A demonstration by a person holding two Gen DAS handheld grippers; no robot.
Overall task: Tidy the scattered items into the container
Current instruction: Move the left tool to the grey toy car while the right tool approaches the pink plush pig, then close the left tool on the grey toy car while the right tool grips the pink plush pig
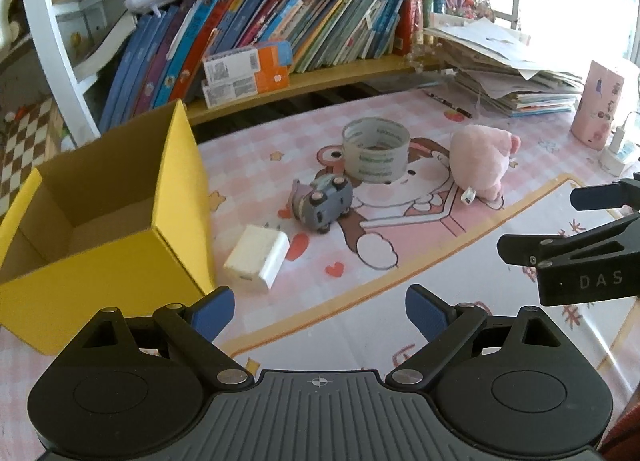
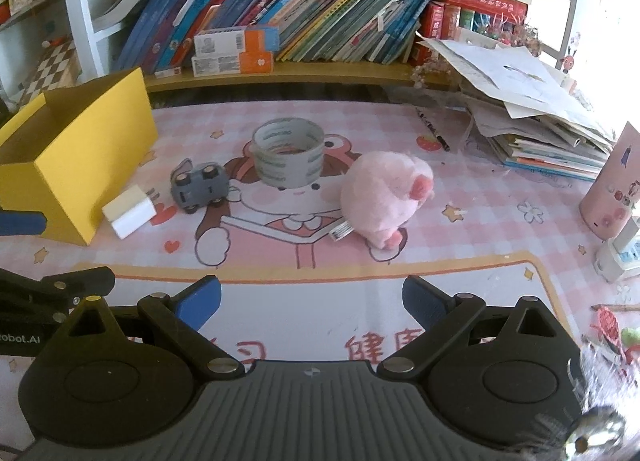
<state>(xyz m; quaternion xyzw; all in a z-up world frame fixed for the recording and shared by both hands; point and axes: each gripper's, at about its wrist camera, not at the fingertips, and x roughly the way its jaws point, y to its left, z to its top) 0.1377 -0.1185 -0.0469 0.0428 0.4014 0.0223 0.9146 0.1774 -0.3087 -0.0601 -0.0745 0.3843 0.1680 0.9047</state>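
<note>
Both our grippers hovered empty over the pink mat.

Our left gripper (image 1: 320, 311) and right gripper (image 2: 312, 301) stood wide, holding nothing. Beyond, the white block (image 1: 258, 257) lay beside the yellow box (image 1: 120, 201), whose floor was partly hidden. Farther off were the overturned toy car (image 2: 200, 185), wheels up, the tape roll (image 2: 289, 152) and the pink plush (image 2: 382, 193).

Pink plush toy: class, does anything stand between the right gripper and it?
Nothing visible does. The right gripper is open over bare mat, and the pink plush toy lies ahead, slightly right. The tape roll and the toy car sit off to the left of that path.
</note>
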